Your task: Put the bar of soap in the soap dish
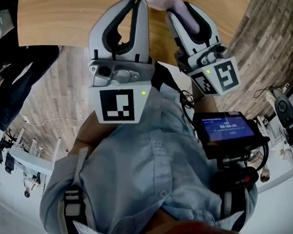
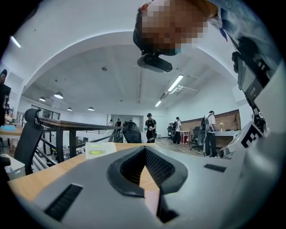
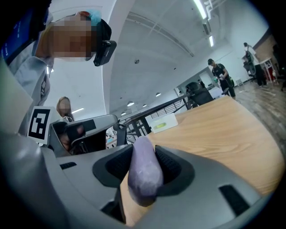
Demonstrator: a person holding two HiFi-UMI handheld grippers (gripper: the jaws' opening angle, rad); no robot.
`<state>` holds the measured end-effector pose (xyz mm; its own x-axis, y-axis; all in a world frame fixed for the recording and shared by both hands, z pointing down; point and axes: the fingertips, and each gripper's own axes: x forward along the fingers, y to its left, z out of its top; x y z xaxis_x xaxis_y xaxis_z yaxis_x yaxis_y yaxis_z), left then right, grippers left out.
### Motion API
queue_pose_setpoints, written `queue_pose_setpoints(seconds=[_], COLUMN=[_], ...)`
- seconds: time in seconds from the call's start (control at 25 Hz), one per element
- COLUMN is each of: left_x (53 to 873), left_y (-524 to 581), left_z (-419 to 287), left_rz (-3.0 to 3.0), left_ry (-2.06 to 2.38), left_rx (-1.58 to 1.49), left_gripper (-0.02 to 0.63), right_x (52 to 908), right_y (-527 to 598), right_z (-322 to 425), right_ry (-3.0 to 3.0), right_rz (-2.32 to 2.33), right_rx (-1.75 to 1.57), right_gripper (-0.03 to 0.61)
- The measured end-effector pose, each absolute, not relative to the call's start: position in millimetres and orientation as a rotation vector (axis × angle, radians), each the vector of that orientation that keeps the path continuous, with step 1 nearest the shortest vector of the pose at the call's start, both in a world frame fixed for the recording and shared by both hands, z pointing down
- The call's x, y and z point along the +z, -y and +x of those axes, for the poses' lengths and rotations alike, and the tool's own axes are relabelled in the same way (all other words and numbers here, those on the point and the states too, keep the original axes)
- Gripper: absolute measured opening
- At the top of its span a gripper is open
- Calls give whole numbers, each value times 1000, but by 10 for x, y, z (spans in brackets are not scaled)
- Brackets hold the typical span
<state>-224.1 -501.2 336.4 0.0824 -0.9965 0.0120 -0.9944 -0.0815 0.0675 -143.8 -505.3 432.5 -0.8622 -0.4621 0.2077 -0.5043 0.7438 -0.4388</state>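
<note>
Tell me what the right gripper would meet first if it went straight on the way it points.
Probably the wooden table top: the right gripper, shut on the purple soap bar, points slightly down over it. The white box lies farther on; depth is unclear.

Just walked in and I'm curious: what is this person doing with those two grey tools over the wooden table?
A person holds a gripper in each hand over a wooden table. The right gripper grips a purple bar of soap between its jaws. The left gripper has its jaws together, empty. A white box lies on the table; no soap dish shows, and the soap is not yet set down.
</note>
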Motion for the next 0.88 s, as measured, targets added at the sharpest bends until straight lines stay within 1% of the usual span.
queue_pose_setpoints(seconds=[0.2,0.48,0.88], left_x=[3533,3506,3515], left_y=[5282,5208,5137], left_z=[-2364,-2392,-2427], left_rz=[2234,2198,2158], left_ry=[2077,2086,2099], left_rx=[-48,-30,-20], left_gripper=[6,6,6], right_x=[4537,4613,4751], right_y=[5273,5147,4951], right_z=[-1545,-1515,-1569], right_ry=[2800,2762,2637], right_rz=[767,732,617], right_rx=[750,782,652], right_gripper=[164,164,164])
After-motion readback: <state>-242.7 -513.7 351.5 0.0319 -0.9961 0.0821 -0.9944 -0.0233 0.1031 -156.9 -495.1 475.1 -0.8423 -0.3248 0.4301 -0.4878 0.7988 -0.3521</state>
